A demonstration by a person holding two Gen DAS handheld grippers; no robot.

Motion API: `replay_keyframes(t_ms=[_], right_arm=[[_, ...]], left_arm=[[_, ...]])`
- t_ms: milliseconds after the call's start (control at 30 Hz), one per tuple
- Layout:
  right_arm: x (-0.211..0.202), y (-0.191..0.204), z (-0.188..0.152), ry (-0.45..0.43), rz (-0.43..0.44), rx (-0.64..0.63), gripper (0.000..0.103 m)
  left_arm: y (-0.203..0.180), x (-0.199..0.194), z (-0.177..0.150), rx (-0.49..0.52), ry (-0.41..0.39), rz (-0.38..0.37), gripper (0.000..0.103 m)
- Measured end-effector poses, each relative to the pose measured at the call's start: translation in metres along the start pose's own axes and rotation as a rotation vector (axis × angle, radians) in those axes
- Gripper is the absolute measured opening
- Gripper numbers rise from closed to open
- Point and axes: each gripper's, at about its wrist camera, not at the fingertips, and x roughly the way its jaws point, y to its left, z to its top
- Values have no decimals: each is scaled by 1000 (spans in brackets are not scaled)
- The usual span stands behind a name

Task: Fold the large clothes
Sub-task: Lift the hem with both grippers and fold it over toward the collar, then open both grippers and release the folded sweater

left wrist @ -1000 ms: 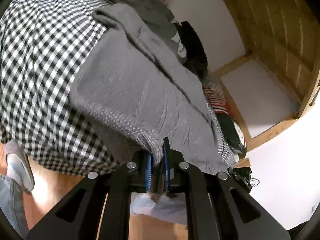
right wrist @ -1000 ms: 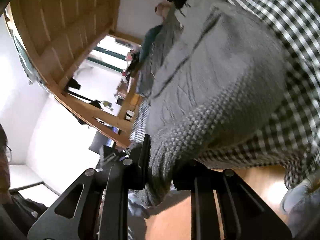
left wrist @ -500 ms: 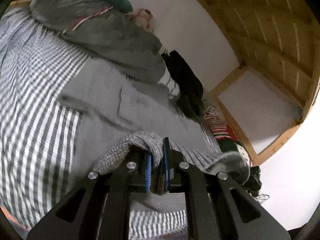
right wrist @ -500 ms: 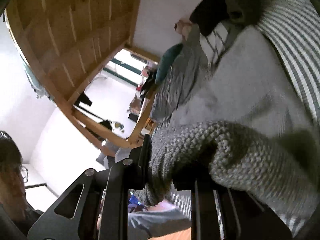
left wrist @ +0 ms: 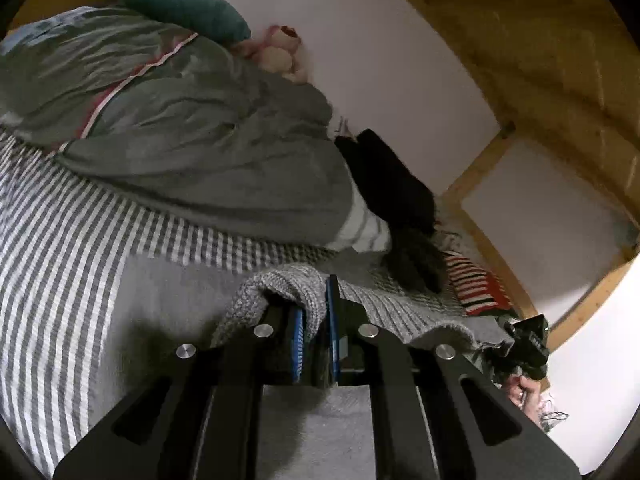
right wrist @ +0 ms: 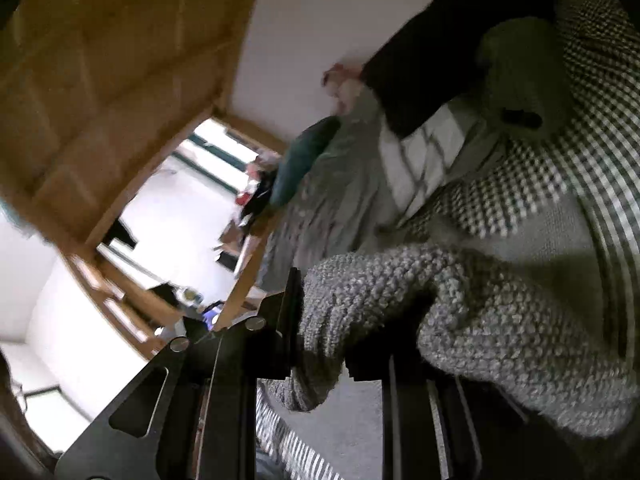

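Both wrist views look close along their fingers over the bed (left wrist: 60, 240); sharing the grey sweater (right wrist: 500, 320) (tilted).

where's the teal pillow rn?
Left wrist view, top left: teal pillow lies on the grey duvet, beside the pink plush toy at the wall.

One grey knit sweater (left wrist: 400, 304), two tools, one teal pillow (left wrist: 184, 10), perhaps one stuffed toy (left wrist: 280, 54).
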Motion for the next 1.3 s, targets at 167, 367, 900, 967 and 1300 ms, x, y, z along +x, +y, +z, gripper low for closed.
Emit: replay_keyframes(t_ms=[167, 367, 900, 967, 1300], right_arm=[[50, -41, 53, -3, -114, 132, 19], [96, -93, 77, 46, -291, 250, 25], [73, 36, 140, 108, -728, -351, 100], [91, 52, 101, 233, -807, -487, 100], [153, 15, -55, 422, -1021, -564, 100]], left_arm=[[11, 56, 47, 19, 52, 38, 9], [45, 127, 65, -23, 179, 108, 10], [51, 132, 114, 46, 211, 168, 98], [44, 115, 128, 48, 126, 218, 97], [-55, 156, -47, 198, 328, 382, 98]])
